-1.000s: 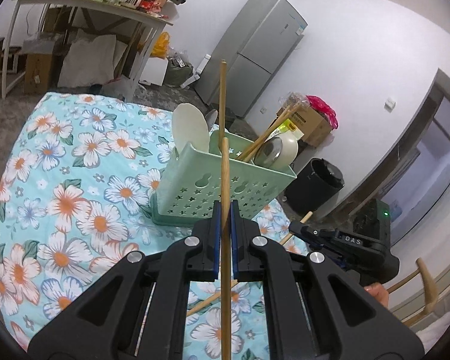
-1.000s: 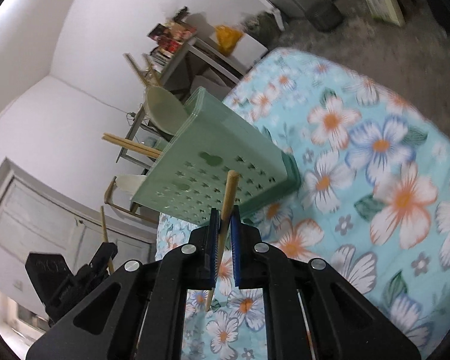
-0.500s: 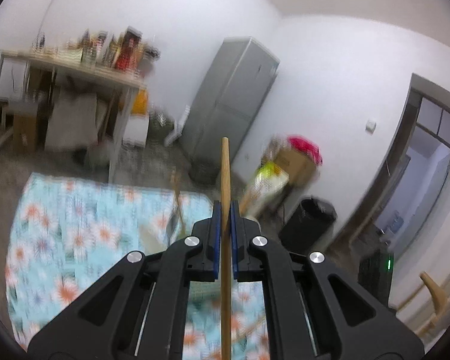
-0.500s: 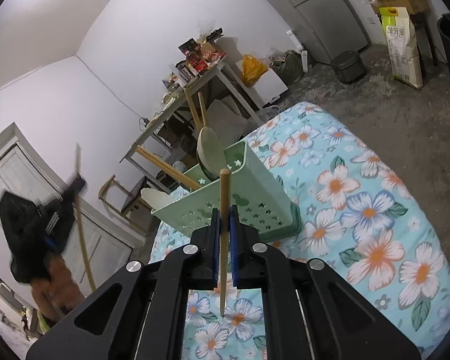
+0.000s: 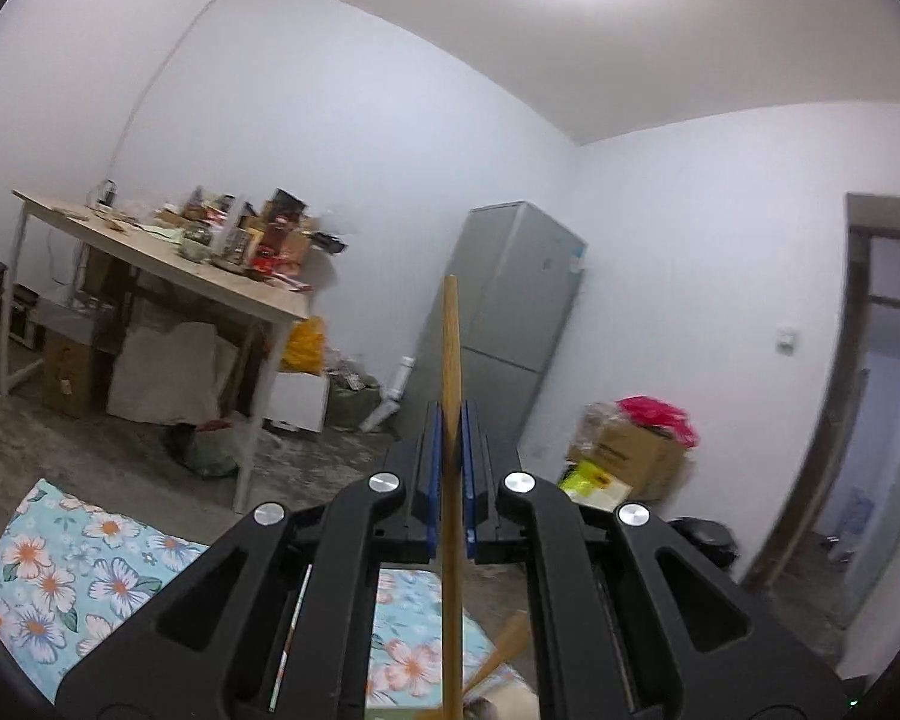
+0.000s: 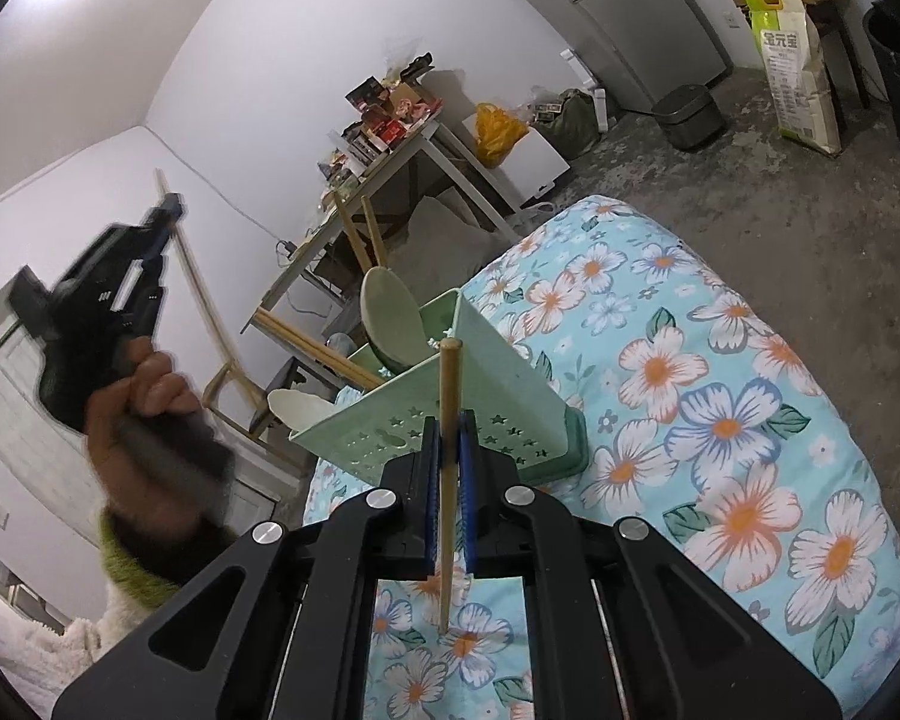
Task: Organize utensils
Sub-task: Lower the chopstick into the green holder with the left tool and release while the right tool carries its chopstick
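My left gripper point(image 5: 450, 420) is shut on a wooden chopstick point(image 5: 450, 348) that stands upright between its blue pads; this gripper points level at the room. In the right wrist view that left gripper point(image 6: 171, 210) is raised high at the left, held by a hand point(image 6: 150, 396), chopstick point(image 6: 198, 276) slanting down from it. My right gripper point(image 6: 448, 438) is shut on a second wooden chopstick point(image 6: 448, 384), just in front of the green utensil caddy point(image 6: 450, 420). The caddy holds chopsticks point(image 6: 312, 342), a green spoon point(image 6: 390, 312) and a white spoon point(image 6: 297, 408).
The caddy stands on a table covered with a blue floral cloth point(image 6: 720, 420). Beyond it are a cluttered white table point(image 5: 168, 264), a grey fridge point(image 5: 510, 312), cardboard boxes point(image 5: 630, 450) and a black bin point(image 5: 708, 540) on a concrete floor.
My left gripper rose and tilted up with its chopstick, so the caddy dropped out of its view. My right gripper lifted slightly, its chopstick now upright before the caddy.
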`<state>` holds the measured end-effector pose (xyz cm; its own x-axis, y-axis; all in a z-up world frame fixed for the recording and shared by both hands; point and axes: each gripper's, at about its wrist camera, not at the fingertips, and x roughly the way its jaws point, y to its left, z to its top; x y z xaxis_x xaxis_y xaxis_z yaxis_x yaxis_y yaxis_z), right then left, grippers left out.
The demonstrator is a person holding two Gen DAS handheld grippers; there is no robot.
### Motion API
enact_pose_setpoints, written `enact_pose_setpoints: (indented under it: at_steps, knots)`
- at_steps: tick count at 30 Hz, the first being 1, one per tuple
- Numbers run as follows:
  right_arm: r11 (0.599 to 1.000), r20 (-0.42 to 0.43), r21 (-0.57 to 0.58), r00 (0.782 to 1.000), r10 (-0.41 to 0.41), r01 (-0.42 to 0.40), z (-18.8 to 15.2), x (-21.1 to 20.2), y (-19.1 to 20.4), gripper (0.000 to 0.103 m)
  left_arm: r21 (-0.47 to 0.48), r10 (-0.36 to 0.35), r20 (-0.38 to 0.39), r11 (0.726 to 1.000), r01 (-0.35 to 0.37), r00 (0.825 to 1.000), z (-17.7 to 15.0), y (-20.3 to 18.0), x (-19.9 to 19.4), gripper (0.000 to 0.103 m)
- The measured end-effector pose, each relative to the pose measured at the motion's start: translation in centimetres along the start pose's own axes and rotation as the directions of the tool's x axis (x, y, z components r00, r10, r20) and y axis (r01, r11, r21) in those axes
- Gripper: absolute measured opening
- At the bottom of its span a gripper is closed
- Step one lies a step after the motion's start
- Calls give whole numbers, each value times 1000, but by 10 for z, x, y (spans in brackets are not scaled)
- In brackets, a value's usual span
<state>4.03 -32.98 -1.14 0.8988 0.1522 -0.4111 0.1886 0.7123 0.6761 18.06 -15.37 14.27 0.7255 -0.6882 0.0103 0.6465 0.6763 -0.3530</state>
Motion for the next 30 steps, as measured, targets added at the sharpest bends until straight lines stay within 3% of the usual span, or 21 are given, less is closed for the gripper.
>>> enact_pose_setpoints:
  at_steps: [8, 12, 18, 26, 30]
  knots:
    - [999, 6, 34, 1000, 7, -7, 3, -1, -15, 6, 80, 138, -13, 987, -136, 990, -37, -3, 37, 5]
    - [999, 4, 51, 1000, 15, -15, 3, -1, -21, 6, 83, 172, -2, 982, -171, 985, -41, -6, 42, 5]
    - [998, 4, 63, 1000, 24, -24, 3, -2, -23, 6, 130, 179, -17, 976, -176, 984, -51, -11, 46, 5]
    - [997, 8, 75, 1000, 25, -26, 1, -6, -24, 6, 141, 198, -106, 973, -182, 975, -60, -2, 31, 5]
    - [998, 14, 62, 999, 31, -32, 2, -9, -20, 6, 152, 194, -161, 974, -170, 968, -58, 2, 12, 36]
